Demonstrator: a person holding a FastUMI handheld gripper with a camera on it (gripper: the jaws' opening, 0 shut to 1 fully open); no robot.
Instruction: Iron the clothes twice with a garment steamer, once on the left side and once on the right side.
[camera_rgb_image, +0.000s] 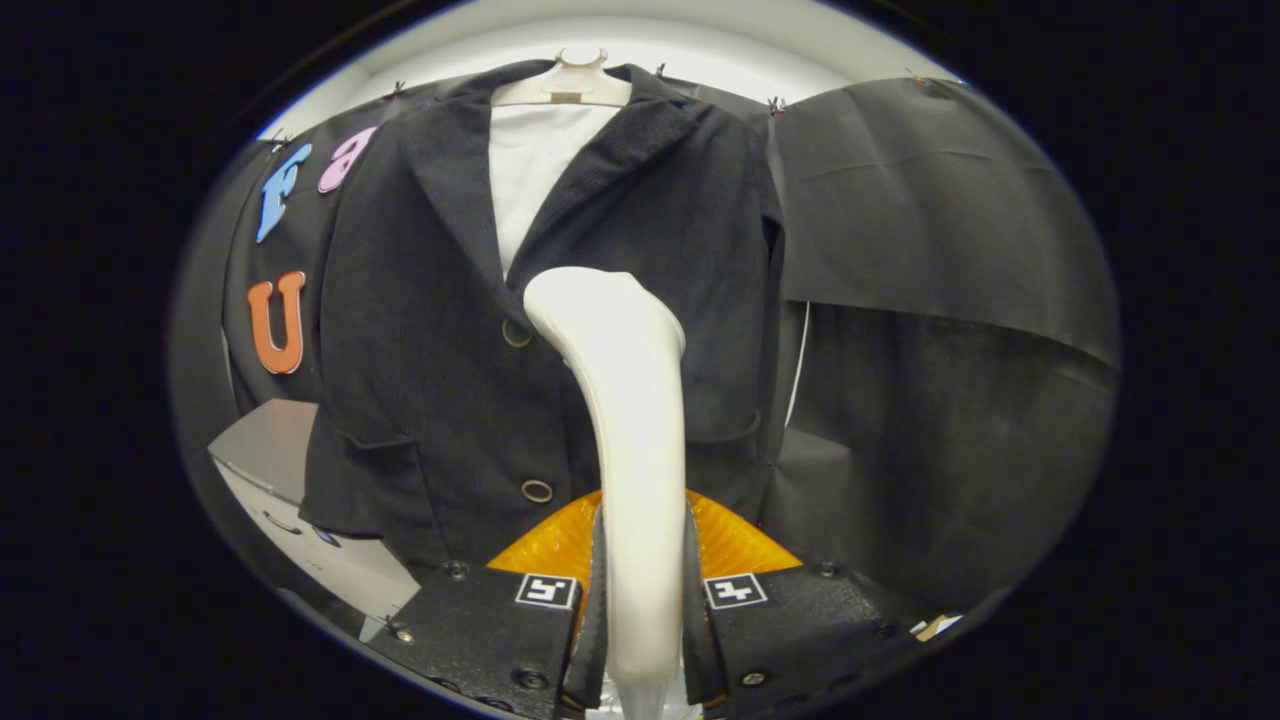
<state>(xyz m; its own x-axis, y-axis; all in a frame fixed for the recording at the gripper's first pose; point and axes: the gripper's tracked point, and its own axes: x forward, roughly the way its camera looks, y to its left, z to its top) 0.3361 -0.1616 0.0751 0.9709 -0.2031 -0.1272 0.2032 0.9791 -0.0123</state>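
Garment steamer (630, 420) pinched in gripper (641, 600), head near jacket (450, 300) buttons; hanger (565, 85) above, cabinet (270, 450) beside.

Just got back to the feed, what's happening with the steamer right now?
The gripper has its jaws shut on the white garment steamer, handle clamped between both fingers. Its head is raised in front of the dark jacket, near the middle buttons. The jacket hangs on a white hanger over a white shirt. Whether the head touches the cloth is unclear.

The garment steamer (630, 400) is cream-white; the blazer (430, 330) is dark charcoal with a fine weave over a white shirt (535, 165) on a cream hanger (565, 85).
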